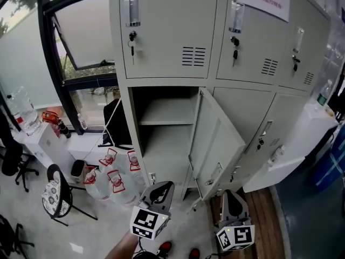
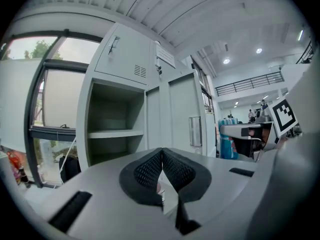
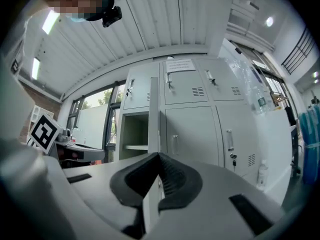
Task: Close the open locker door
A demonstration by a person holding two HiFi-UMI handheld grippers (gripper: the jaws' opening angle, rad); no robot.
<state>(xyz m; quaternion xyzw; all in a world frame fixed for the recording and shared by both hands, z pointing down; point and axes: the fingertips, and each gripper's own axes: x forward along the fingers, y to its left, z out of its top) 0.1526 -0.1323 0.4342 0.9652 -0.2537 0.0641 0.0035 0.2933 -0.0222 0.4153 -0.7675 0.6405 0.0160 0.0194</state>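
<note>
I had the left gripper and right gripper low in front of the lockers, fingers on both pressed together, nothing held. The locker door hung half open off the lower bay with the shelf, just ahead of both.

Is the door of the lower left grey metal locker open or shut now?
Open. The grey metal locker door stands swung outward, and the shelf inside the compartment shows.
</note>
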